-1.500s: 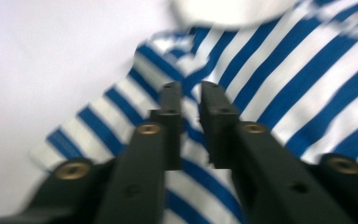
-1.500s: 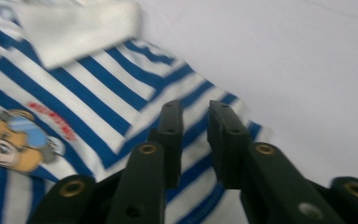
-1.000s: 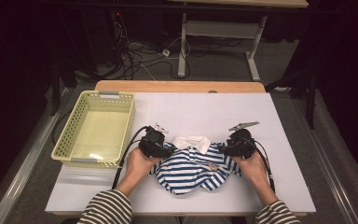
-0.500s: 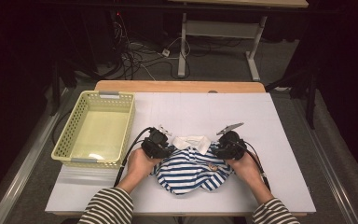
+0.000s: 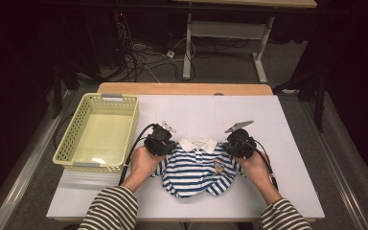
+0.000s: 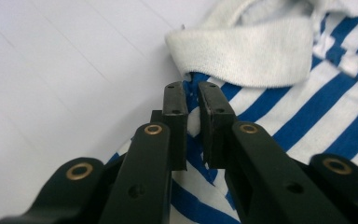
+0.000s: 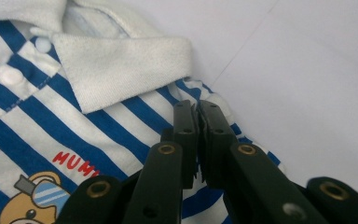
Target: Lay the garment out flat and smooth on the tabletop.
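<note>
1. From my high view, the left black two-jaw gripper and the right black two-jaw gripper cover the shoulders of the blue-and-white striped polo shirt; I can't see the jaws there.
2. My right gripper view cuts off the shirt's red lettering and bear print.
3. The high view crops both striped sleeves at the bottom edge.

The shirt, low in the middle of the high view, is striped blue and white with a plain white collar, red lettering and a tan bear print at the lower left of the right gripper view. Both grippers are black, with brass-coloured rivets. The basket at left is pale yellow, the table white, and the sleeves at the bottom edge are striped dark and light.
</note>
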A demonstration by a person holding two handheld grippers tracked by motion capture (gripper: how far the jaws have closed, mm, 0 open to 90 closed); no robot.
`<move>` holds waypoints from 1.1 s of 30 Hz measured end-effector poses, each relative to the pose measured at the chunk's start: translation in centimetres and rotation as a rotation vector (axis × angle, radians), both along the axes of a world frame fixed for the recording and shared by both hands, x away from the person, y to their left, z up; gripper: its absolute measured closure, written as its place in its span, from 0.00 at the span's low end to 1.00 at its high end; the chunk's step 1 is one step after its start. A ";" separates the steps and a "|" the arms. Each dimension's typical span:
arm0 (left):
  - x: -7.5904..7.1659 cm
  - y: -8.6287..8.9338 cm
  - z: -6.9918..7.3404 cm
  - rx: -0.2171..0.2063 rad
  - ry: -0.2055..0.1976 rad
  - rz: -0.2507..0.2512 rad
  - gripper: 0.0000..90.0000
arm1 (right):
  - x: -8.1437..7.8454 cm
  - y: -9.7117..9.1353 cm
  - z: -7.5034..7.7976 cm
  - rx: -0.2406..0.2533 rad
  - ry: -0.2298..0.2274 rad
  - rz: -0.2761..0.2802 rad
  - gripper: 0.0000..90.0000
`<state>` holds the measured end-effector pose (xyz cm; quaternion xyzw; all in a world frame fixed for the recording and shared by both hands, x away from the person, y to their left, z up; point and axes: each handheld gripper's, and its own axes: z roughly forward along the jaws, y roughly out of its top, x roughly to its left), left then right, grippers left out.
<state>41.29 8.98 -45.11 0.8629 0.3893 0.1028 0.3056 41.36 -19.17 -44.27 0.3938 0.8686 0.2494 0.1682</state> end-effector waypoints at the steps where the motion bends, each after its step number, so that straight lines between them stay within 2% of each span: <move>1: 0.2 -0.1 0.3 0.003 -0.008 0.004 0.89 | 0.2 -0.1 0.2 0.004 -0.011 -0.004 0.97; 5: 1.1 -0.5 1.3 0.024 -0.046 0.017 0.89 | 1.0 0.0 1.0 0.007 -0.048 -0.027 0.97; 10: 2.3 -0.5 2.0 0.024 -0.076 0.042 0.89 | 2.3 0.2 1.8 -0.006 -0.075 -0.044 0.97; 15: 3.6 -0.3 2.3 0.026 -0.083 0.075 0.89 | 3.7 0.4 2.5 0.009 -0.091 -0.070 0.97; 23: 5.2 -0.5 2.5 0.051 -0.103 0.114 0.89 | 5.4 1.5 2.8 -0.028 -0.101 -0.086 0.96; 27: 6.0 -0.5 1.9 0.064 -0.080 0.130 0.89 | 6.3 1.8 2.6 -0.025 -0.093 -0.103 0.96; 33: 6.9 -0.8 -0.1 0.082 0.000 0.124 0.85 | 7.4 2.4 0.6 -0.033 -0.029 -0.113 0.95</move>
